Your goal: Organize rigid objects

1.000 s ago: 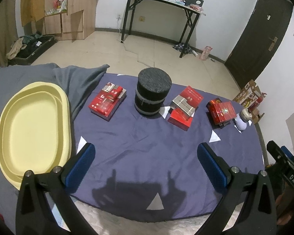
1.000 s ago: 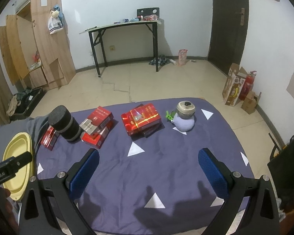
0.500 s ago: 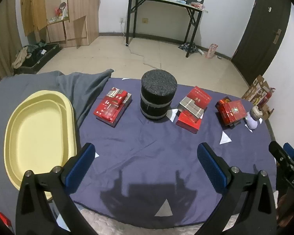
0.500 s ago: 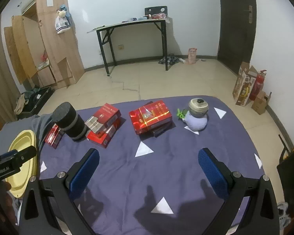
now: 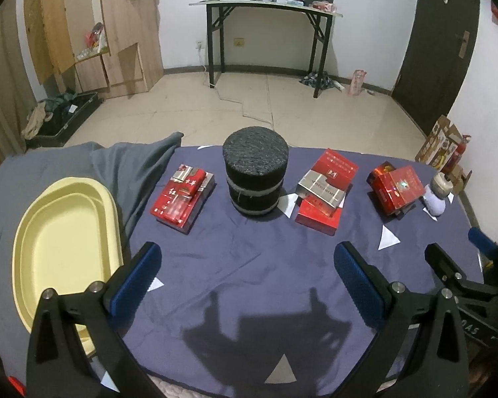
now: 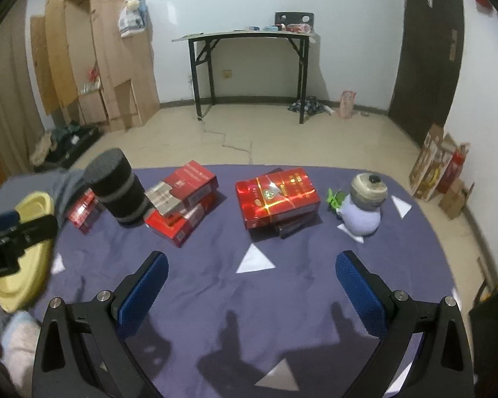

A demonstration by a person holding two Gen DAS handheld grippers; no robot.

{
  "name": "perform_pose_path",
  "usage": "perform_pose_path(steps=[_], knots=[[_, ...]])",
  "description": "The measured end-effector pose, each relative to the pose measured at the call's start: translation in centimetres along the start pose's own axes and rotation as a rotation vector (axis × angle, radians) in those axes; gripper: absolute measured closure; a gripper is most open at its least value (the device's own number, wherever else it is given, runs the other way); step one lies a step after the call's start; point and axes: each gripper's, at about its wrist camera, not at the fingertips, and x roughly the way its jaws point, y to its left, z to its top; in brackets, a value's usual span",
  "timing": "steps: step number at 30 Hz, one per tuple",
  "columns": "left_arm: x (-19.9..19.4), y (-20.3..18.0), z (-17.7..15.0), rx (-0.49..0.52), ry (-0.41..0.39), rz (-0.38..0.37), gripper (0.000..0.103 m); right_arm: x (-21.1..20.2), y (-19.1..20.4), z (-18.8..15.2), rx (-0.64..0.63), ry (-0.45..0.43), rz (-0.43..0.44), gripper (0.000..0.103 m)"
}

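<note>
On the purple cloth stand a black foam cylinder (image 5: 255, 179) (image 6: 121, 192), a small red pack stack (image 5: 182, 197) left of it, a red-and-silver box stack (image 5: 327, 190) (image 6: 181, 205), a shiny red box (image 5: 395, 187) (image 6: 275, 199) and a small pale jar (image 5: 438, 195) (image 6: 365, 205). A yellow oval tray (image 5: 66, 248) (image 6: 26, 265) lies at the far left. My left gripper (image 5: 247, 282) is open over bare cloth, short of the cylinder. My right gripper (image 6: 250, 287) is open, short of the shiny red box.
A grey blanket (image 5: 83, 165) lies under the tray at the left. The cloth's front edge (image 5: 215, 381) is near me. Beyond the surface are a tiled floor, a black-legged table (image 5: 265, 33), wooden cupboards and a dark door.
Both grippers have tilted upward and drawn slightly closer to the objects, so the room's far wall shows more. Nothing on the cloth has moved. Both stay open.
</note>
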Motion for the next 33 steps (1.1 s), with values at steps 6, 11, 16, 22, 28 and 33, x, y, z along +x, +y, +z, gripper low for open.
perform_pose_path(steps=[6,11,16,22,28,33], knots=[[0.3,-0.2,0.2,-0.007,0.005,-0.01,0.0,1.4,0.2,-0.4,-0.007,0.023,0.005,0.0],[0.1,-0.8,-0.2,0.038,-0.007,0.021,0.0,1.3,-0.4,-0.3,0.048,0.026,0.035,0.0],[0.0,-1.7,-0.8,0.079,-0.001,0.027,0.0,1.0,-1.0,-0.4,0.077,0.019,0.037,0.0],[-0.1,-2.5,-1.4,0.115,0.007,0.03,0.0,0.9,-1.6,-0.7,0.118,0.039,0.037,0.0],[-0.5,-2.4,-1.4,0.103,0.0,0.01,0.0,0.7,-1.4,-0.7,0.106,0.041,0.027,0.0],[-0.7,-2.2,-1.3,0.092,-0.003,0.002,0.0,0.7,-1.4,-0.7,0.108,0.042,0.028,0.0]])
